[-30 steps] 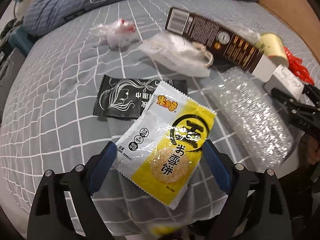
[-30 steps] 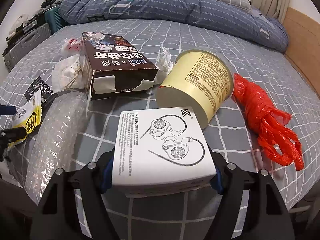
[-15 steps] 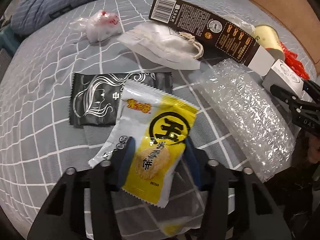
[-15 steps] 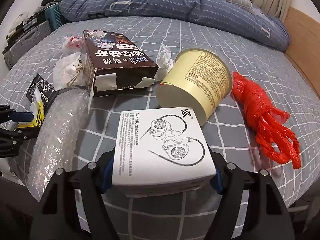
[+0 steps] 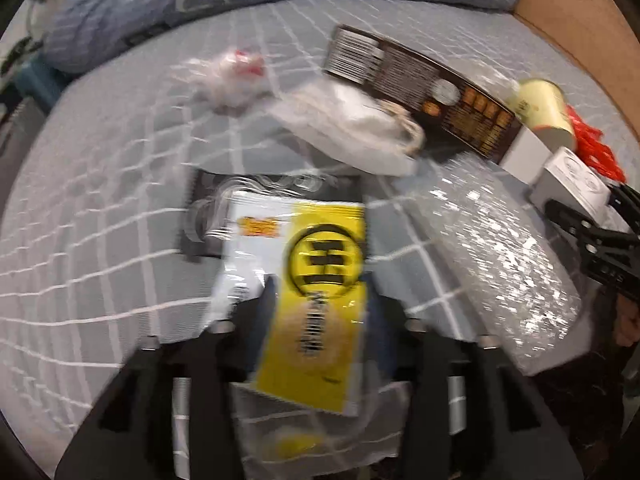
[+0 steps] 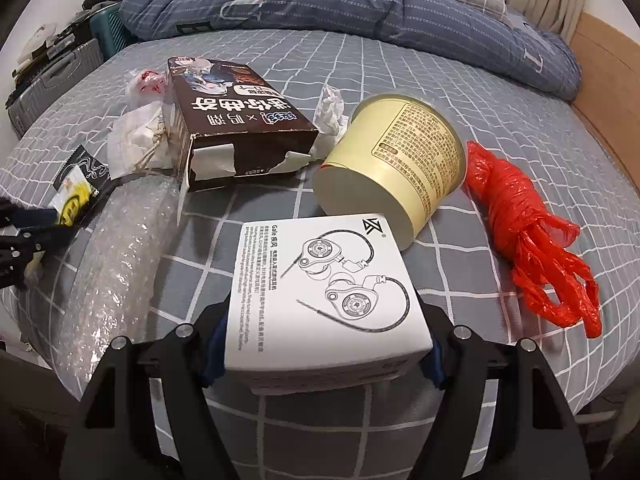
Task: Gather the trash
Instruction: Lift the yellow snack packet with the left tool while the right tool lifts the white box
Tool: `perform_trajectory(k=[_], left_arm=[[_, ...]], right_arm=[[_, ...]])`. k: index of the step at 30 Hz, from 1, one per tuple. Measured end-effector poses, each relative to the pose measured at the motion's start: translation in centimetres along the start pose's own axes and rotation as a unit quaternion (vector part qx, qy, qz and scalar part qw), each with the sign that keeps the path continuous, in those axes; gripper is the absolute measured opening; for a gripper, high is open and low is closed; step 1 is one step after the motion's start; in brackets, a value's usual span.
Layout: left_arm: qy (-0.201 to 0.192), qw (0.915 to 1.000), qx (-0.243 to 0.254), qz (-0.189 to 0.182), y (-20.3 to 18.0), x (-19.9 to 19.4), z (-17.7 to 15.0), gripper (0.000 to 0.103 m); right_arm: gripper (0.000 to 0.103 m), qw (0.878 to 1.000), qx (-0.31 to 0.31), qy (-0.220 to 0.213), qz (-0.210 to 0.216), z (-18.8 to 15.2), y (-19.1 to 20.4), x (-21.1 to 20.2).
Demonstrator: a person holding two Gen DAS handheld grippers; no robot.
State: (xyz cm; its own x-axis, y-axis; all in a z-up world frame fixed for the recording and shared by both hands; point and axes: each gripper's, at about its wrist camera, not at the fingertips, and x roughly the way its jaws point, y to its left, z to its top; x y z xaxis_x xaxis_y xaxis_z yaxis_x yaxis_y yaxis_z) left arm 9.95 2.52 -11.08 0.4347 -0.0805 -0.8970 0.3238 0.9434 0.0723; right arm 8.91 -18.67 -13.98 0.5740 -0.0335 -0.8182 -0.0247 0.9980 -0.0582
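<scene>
A yellow and white snack packet [image 5: 320, 248] lies between the fingers of my left gripper [image 5: 320, 300], low in the blurred left wrist view. Both pads touch its sides, and the jaws are opening slightly. The right wrist view shows the same packet [image 6: 74, 200] at that gripper's tips [image 6: 24, 224], far left. My right gripper [image 6: 324, 336] is shut on a white earphone box [image 6: 320, 280] just above the grey checked bed [image 6: 460, 280]. In the left wrist view the box [image 5: 572, 176] and right gripper [image 5: 592, 224] appear at the right edge.
On the bed lie a black sachet [image 5: 200, 216], a bubble wrap roll [image 6: 116, 264], a torn brown carton [image 6: 236, 120], a tipped yellow cup [image 6: 400, 168], a red plastic bag [image 6: 520, 232], a white pouch [image 5: 352, 132] and a crumpled clear bag [image 5: 232, 80]. A blue duvet [image 6: 360, 8] lies behind.
My left gripper's fingers went from wide apart around the snack packet to closed in on its sides, and the packet turned in line with them. The right gripper and box kept still.
</scene>
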Motion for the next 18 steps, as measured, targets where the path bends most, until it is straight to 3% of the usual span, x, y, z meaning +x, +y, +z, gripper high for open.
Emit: perform_trajectory(k=[2,5,11,18], left_arm=[[-0.010,0.9998,-0.010,0.014,0.7,-0.3,0.2,0.071],[-0.005,0.9993,-0.028,0.026,1.9,0.5,0.5,0.076],[0.018,0.9983,-0.039,0.039,3.2,2.0,-0.7,0.077],[0.028,0.9969,-0.074,0.005,4.8,3.4,-1.2,0.068]], right_arm=[[0.070,1.000,0.000,0.001,0.001,0.0,0.0,0.0],[0.070,1.000,-0.001,0.002,0.001,0.1,0.0,0.0],[0.070,1.000,0.000,0.004,0.003,0.1,0.0,0.0],[0.070,1.000,-0.001,0.005,0.004,0.2,0.0,0.0]])
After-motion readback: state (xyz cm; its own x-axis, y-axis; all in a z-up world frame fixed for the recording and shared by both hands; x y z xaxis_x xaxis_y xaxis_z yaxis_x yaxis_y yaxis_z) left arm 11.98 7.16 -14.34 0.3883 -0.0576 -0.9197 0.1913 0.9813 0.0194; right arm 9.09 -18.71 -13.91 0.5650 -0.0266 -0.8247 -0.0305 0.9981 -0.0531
